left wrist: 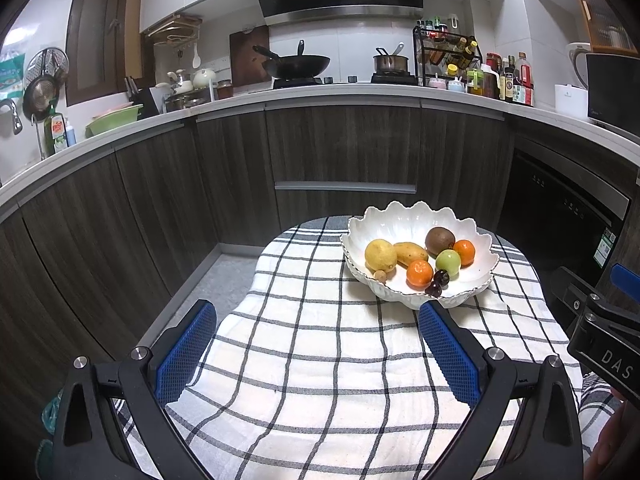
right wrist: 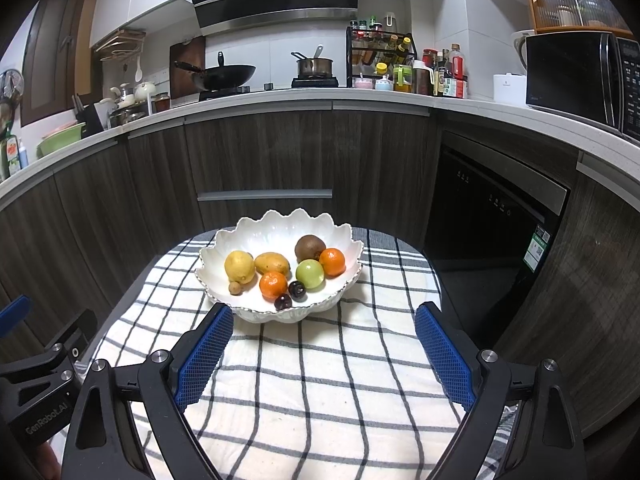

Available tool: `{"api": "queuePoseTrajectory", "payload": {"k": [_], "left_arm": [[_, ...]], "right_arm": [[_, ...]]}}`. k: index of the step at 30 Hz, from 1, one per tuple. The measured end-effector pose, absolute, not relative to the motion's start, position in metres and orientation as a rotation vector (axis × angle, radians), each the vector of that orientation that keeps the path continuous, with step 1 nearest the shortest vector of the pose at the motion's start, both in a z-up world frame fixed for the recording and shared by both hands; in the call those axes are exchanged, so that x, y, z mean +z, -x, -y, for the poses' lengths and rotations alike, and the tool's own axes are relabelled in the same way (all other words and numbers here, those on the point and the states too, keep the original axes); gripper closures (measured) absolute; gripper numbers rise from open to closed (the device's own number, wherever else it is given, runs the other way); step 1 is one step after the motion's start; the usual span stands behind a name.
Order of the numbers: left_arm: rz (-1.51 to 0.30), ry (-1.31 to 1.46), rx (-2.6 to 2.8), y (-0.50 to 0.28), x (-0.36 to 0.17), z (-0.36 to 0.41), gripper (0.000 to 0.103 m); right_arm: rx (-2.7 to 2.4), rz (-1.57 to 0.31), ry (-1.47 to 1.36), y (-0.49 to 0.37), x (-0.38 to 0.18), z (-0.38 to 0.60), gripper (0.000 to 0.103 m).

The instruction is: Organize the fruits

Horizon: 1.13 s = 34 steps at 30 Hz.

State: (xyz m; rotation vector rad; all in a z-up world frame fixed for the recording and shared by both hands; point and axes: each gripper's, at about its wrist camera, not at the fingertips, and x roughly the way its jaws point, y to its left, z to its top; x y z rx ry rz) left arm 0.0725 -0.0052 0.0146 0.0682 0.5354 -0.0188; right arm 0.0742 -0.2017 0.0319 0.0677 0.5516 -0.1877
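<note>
— What's nearest you right now?

— My own fingers. The left gripper (left wrist: 316,344) is spread wide with nothing between its pads, and the right gripper (right wrist: 324,344) is the same: apart and empty. Under both lies only the checked cloth (left wrist: 320,380) covering the worktop.

— And the fruit?

— All of it is ahead, in the white scalloped bowl (right wrist: 280,224). From my left fingers the bowl sits forward and toward the right fingertip; from my right fingers it sits forward and toward the left one. Closest to me in it are two dark cherries (right wrist: 291,296), then a mandarin (right wrist: 273,285) and a small brown nut-like fruit (right wrist: 235,288). Behind those come the lemon (right wrist: 239,266), mango (right wrist: 273,263) and green apple (right wrist: 310,274), and farthest the kiwi (right wrist: 310,248) with a second mandarin (right wrist: 332,262).

— So how far along are you?

— I judge it finished or nearly so: no fruit lies loose on the cloth.
</note>
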Motion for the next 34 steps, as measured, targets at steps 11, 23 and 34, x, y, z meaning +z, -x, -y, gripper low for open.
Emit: {"api": "queuePoseTrajectory", "payload": {"k": [11,23,34], "left_arm": [[-0.537,-0.067,-0.014,-0.0724,0.0133,0.0053,0.000],[-0.548,-0.060,-0.017,-0.0737,0.0128,0.0062,0.000],[-0.572,-0.058,-0.015,-0.0771,0.0094,0.0064,0.000]], "right_arm": [[-0.187,-0.552,-0.067,-0.0742,0.0315,0.2018,0.010],[-0.188,-0.552,-0.068,-0.0738,0.0316,0.2023,0.010],[-0.191,-0.559,-0.070,-0.0736,0.0285,0.2036,0.010]]}}
